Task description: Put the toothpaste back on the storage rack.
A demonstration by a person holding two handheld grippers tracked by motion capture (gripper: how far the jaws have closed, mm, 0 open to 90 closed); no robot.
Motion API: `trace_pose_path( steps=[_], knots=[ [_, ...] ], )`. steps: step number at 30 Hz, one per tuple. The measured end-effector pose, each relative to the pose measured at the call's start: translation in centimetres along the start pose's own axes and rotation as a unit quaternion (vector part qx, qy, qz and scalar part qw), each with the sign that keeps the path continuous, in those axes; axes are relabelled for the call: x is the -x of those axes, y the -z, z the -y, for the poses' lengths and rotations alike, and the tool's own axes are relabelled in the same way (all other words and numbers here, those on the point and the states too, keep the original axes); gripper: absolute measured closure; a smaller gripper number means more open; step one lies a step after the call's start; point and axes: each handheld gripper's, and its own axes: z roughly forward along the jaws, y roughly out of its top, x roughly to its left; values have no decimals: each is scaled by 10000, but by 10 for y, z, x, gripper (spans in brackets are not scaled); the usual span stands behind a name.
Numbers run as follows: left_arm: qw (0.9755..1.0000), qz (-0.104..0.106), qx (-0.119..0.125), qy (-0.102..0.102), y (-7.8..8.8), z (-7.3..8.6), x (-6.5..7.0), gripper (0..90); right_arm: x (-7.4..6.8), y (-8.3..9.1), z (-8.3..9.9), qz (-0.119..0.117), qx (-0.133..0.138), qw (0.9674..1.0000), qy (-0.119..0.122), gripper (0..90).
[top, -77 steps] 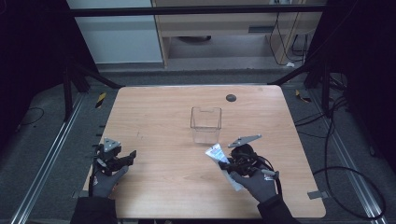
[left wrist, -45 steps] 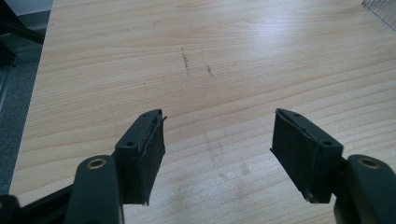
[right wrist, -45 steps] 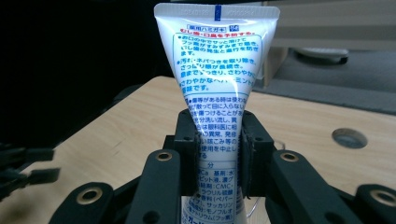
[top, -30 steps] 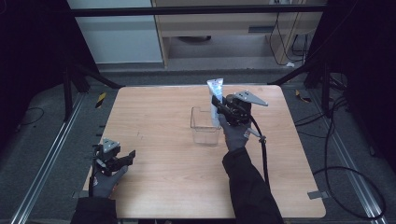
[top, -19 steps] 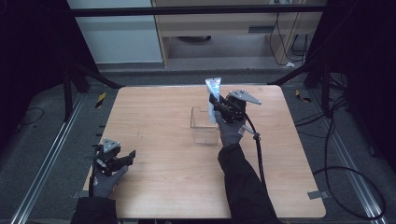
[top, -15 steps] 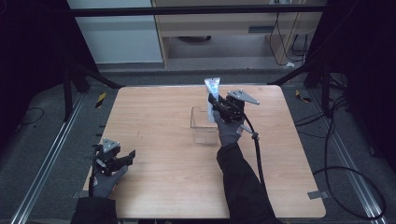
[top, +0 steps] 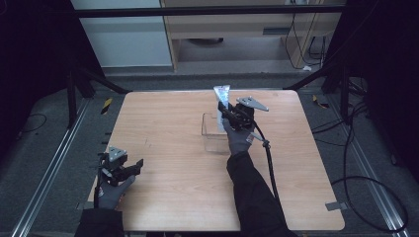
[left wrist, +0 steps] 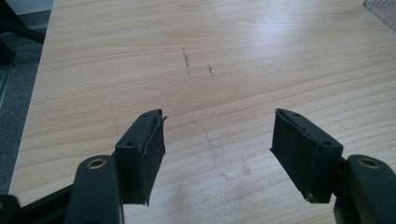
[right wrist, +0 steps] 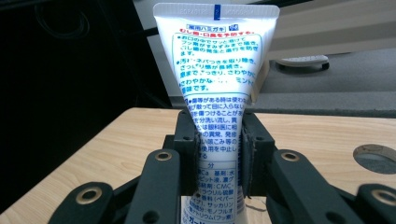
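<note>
A white toothpaste tube [right wrist: 215,70] with blue print stands upright, crimped end up, clamped between my right gripper's [right wrist: 218,158] jaws. From the high view, that right gripper [top: 228,112] holds the tube [top: 222,95] over the far right part of a clear plastic box [top: 213,133] at the table's middle. My left gripper [top: 127,169] rests low near the table's front left corner. Its jaws stand wide apart over bare wood [left wrist: 219,93] with nothing between them; the left gripper [left wrist: 218,137] is open.
The wooden table [top: 163,123] has a round dark cable hole [right wrist: 376,158] near its far edge. A corner of the clear box [left wrist: 380,11] shows at the left gripper view's top right. Dark floor, rails and cables surround the table.
My right gripper has carried the tube from the front right of the table up and forward to above the clear box, then drifted slightly left. The left gripper has stayed put.
</note>
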Motion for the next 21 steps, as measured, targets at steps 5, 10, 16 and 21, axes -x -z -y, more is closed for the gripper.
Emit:
trace_pose_path(
  steps=[5,10,16,21],
  knots=[
    [10000,-1,1,2,0,0,0,332,0,-2,7,36,-79,9999,55,721],
    [10000,2,-8,1,0,0,0,333,0,-6,13,66,-182,9998,88,720],
    [10000,0,-9,1,0,0,-1,333,-1,-7,16,82,-216,9996,165,717],
    [10000,0,-13,-2,0,0,0,333,1,-6,22,129,-310,9992,220,712]
  ],
)
